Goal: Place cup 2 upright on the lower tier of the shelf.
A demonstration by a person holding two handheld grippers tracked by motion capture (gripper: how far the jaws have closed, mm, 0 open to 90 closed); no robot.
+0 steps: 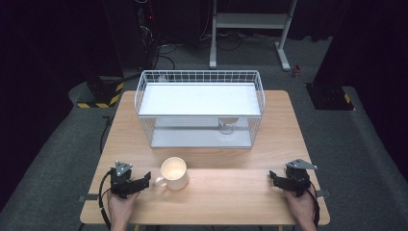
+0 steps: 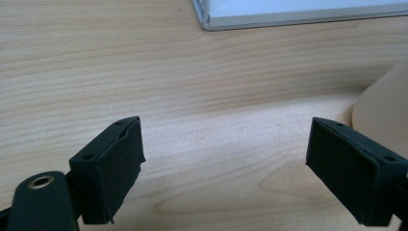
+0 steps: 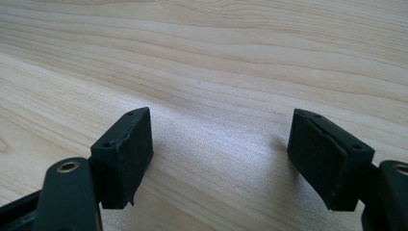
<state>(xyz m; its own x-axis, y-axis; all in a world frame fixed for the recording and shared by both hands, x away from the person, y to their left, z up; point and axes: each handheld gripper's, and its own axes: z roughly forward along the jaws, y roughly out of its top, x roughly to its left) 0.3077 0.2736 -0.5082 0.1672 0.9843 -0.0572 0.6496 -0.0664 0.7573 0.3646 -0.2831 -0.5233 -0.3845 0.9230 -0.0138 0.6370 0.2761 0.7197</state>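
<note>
A cream mug (image 1: 174, 173) stands upright near the table's front, its handle turned to the left. My left gripper (image 1: 146, 177) lies just left of that handle, pointing at it, held in a hand at the front left corner. In the left gripper view the gripper (image 2: 226, 144) is open over bare wood, and the mug's side (image 2: 385, 106) shows beyond the right jaw. My right gripper (image 1: 274, 176) rests at the front right, pointing left. In its own view the gripper (image 3: 221, 139) stands open with nothing between the jaws.
A white wire rack (image 1: 199, 77) with a white shelf stands at the back middle of the wooden table (image 1: 231, 202). A small glass object (image 1: 226, 125) sits under the shelf, to the right. The rack's base corner (image 2: 288, 17) lies ahead of my left gripper.
</note>
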